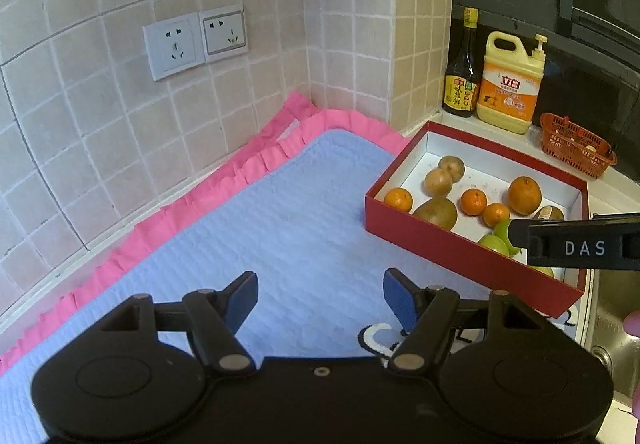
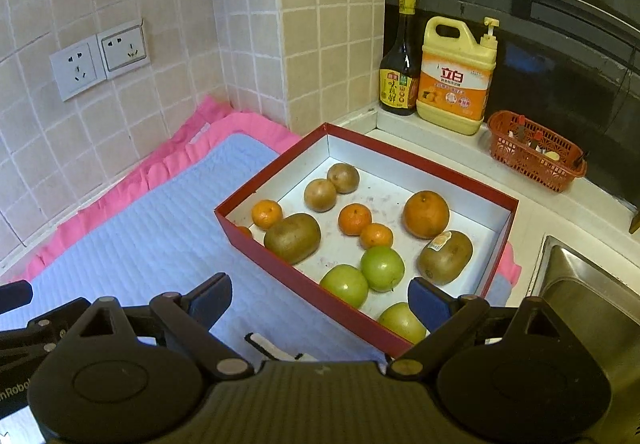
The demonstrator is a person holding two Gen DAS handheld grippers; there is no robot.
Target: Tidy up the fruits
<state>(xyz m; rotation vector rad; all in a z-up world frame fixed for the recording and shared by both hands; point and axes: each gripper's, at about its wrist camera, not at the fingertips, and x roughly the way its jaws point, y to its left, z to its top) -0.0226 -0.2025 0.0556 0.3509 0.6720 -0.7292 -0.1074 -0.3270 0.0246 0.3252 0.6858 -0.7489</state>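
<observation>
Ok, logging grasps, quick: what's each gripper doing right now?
Left gripper: open, holding nothing.
Right gripper: open, holding nothing.

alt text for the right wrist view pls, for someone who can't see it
An open, empty right claw hovers over the near edge of a red box holding mandarins, an orange, kiwis and green apples. The box sits on a blue mat on a tiled kitchen counter, with a dish soap jug behind.

Red box (image 2: pixel 280 276), quilted blue mat (image 2: pixel 160 244), pink frill (image 2: pixel 120 183)
</observation>
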